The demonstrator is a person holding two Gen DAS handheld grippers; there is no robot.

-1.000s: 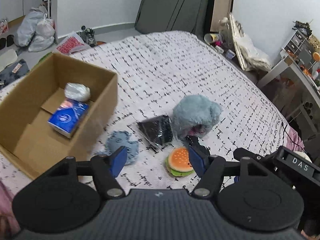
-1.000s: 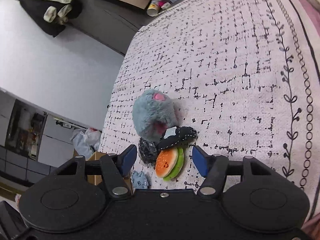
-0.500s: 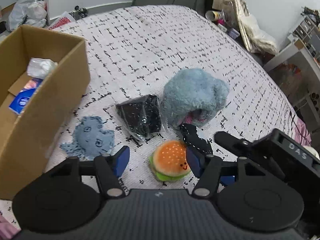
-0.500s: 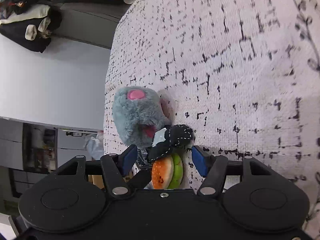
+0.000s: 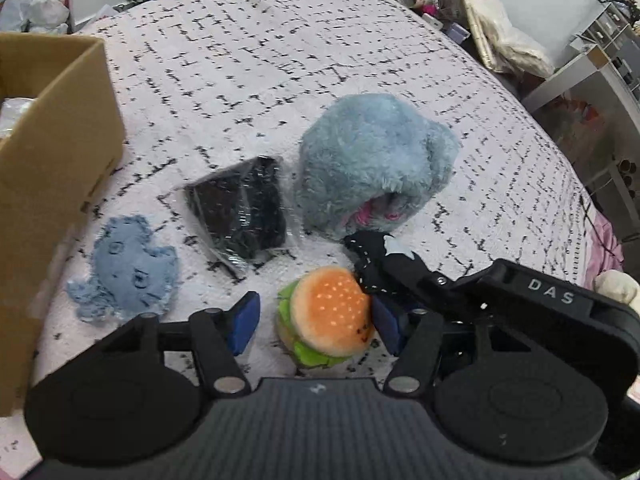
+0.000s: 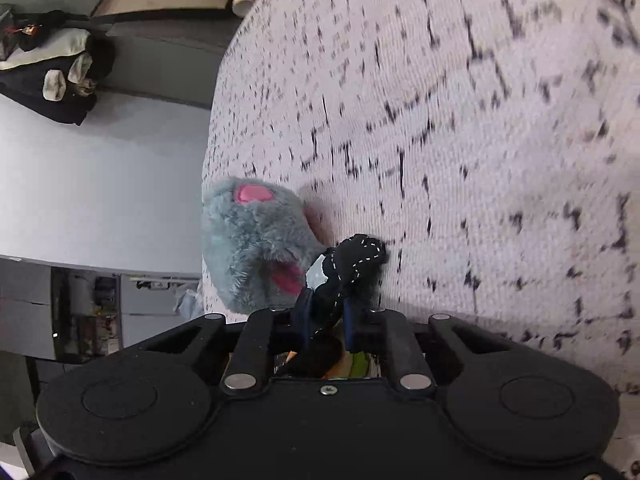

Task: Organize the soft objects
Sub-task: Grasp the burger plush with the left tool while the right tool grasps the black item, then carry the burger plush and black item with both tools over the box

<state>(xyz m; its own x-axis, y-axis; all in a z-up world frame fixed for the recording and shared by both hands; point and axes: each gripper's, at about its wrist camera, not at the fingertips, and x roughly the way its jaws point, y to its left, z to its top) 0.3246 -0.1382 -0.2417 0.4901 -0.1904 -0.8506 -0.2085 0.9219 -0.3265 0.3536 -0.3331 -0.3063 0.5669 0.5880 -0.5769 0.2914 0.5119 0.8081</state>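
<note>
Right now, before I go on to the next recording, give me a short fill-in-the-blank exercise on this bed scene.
1. The left tongs straddle the plush ____.
2. The right tongs pinch a black felt toy with white ____.
3. The cardboard box sits on the same side as the flat ____ fabric toy.
4. The fluffy grey-blue plush lies beside a black bundle wrapped in clear ____.

Missing words: burger; stitching; blue; plastic

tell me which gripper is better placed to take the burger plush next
Left. The left gripper already straddles the burger plush, jaws closing around it. The right gripper is busy closing on the black stitched toy.
</note>
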